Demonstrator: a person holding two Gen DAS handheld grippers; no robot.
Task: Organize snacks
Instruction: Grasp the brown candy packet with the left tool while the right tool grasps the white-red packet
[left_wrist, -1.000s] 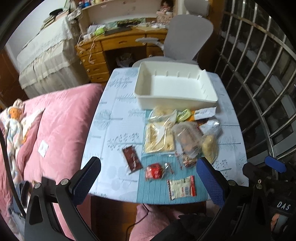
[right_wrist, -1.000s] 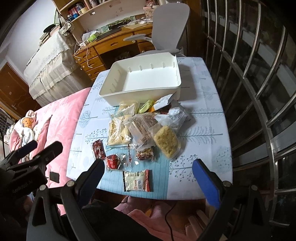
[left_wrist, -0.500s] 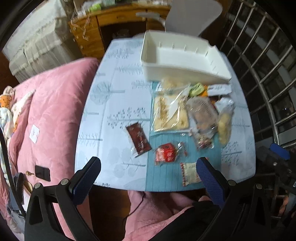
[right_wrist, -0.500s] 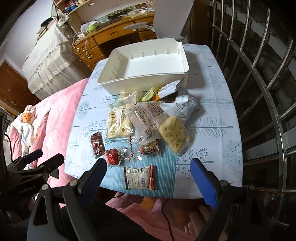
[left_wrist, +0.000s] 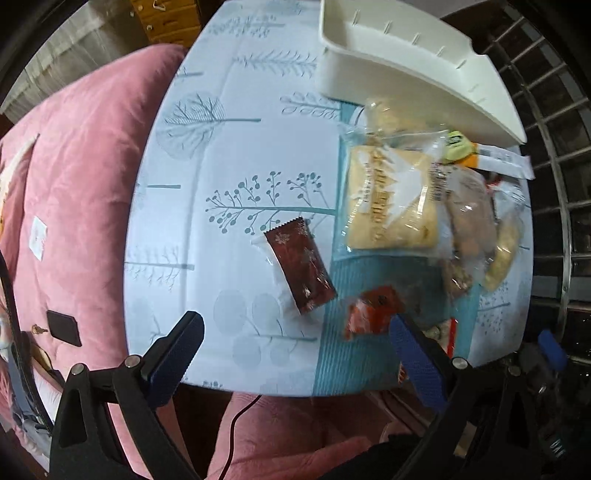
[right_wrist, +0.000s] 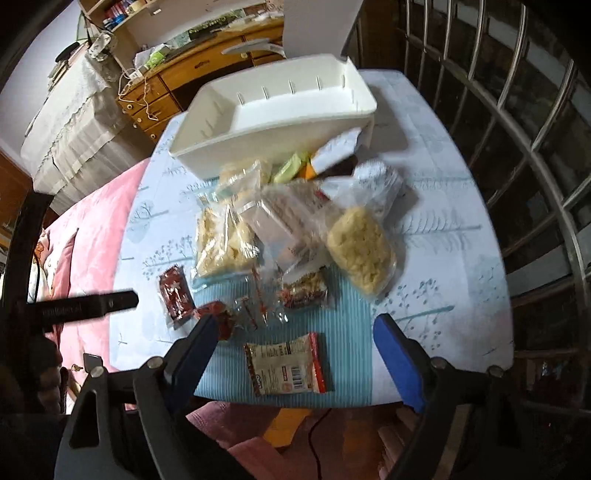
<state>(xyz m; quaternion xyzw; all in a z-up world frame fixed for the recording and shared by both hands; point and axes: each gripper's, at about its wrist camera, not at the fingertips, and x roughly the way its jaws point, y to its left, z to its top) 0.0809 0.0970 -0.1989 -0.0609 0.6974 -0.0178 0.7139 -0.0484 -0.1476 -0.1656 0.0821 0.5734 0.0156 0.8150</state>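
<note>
Several snack packets lie on a small table in front of an empty white bin (left_wrist: 413, 70) (right_wrist: 280, 122). A dark red packet (left_wrist: 301, 267) (right_wrist: 175, 291) lies nearest the left. A small red packet (left_wrist: 373, 314) sits beside it. A white-and-red packet (right_wrist: 286, 363) lies at the front edge. Clear bags of yellow biscuits (left_wrist: 389, 201) (right_wrist: 360, 251) lie behind. My left gripper (left_wrist: 295, 350) is open and empty above the front edge, close to the dark red packet. My right gripper (right_wrist: 293, 350) is open and empty above the white-and-red packet.
A pink quilt (left_wrist: 74, 192) borders the table on the left. A metal window grille (right_wrist: 517, 155) stands on the right. A wooden desk (right_wrist: 192, 70) and a grey chair stand behind the table. A cable (left_wrist: 236, 424) hangs below the front edge.
Both grippers have moved forward and down toward the table. The left one has closed in on the dark red packet. Both stay open. The snacks have not moved.
</note>
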